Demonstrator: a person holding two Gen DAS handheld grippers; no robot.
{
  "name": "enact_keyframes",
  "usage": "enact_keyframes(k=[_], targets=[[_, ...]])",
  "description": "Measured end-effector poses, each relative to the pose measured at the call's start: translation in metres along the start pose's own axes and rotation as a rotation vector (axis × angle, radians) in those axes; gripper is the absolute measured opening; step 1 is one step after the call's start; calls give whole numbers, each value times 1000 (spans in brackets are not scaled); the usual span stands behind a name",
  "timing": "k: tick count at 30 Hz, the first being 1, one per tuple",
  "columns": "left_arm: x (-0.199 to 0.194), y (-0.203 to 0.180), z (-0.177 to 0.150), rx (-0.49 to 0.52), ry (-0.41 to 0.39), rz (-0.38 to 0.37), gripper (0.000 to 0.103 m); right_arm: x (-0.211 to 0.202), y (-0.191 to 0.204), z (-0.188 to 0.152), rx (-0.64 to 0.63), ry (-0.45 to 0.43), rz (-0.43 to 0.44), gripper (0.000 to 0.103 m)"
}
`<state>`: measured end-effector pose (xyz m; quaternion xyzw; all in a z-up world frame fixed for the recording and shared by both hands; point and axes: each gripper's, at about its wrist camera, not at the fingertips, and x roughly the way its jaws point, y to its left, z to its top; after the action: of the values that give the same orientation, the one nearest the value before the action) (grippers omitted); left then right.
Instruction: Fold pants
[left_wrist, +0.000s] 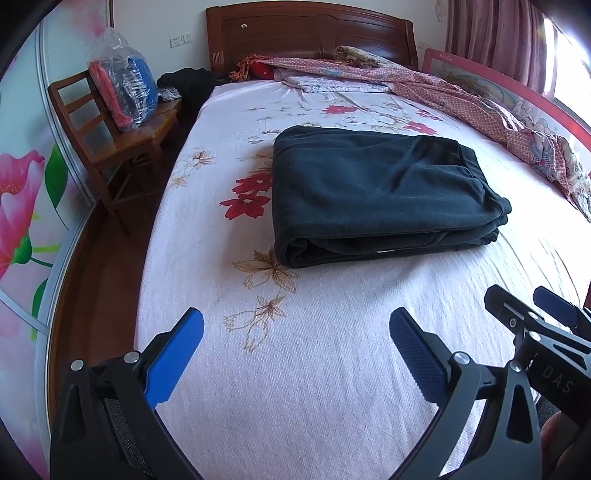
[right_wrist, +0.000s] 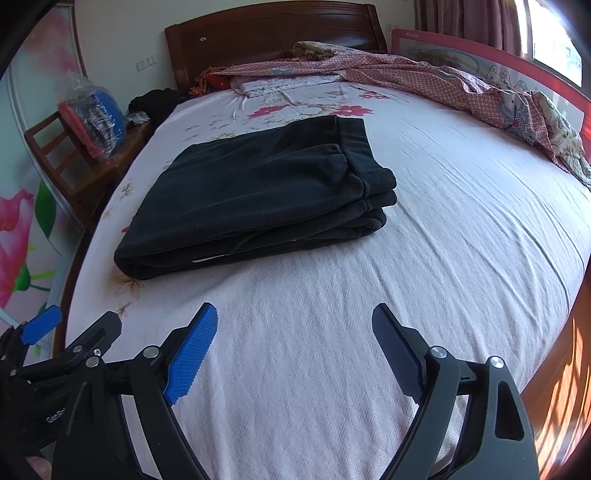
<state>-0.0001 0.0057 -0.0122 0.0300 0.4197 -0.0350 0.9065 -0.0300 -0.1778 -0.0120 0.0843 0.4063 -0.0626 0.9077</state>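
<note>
Dark pants (left_wrist: 376, 192) lie folded into a flat stacked rectangle in the middle of the bed (left_wrist: 314, 369); they also show in the right wrist view (right_wrist: 258, 192). My left gripper (left_wrist: 295, 332) is open and empty, held above the sheet well short of the pants. My right gripper (right_wrist: 293, 325) is open and empty too, beside the left one, near the bed's front. Each gripper shows at the edge of the other's view: the right one (left_wrist: 532, 302) and the left one (right_wrist: 70, 325).
A crumpled pink quilt (left_wrist: 461, 92) lies along the far and right side by a bed rail (right_wrist: 517, 66). A wooden chair (left_wrist: 110, 140) with a plastic bag of clothes (left_wrist: 122, 85) stands left of the bed. The wooden headboard (left_wrist: 306, 33) is at the back.
</note>
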Motion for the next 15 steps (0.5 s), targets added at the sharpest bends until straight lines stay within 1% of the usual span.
enact_keyframes(k=[15], targets=[[2, 3, 2, -17, 12, -13, 101, 1, 0, 0, 5, 10, 0, 85]])
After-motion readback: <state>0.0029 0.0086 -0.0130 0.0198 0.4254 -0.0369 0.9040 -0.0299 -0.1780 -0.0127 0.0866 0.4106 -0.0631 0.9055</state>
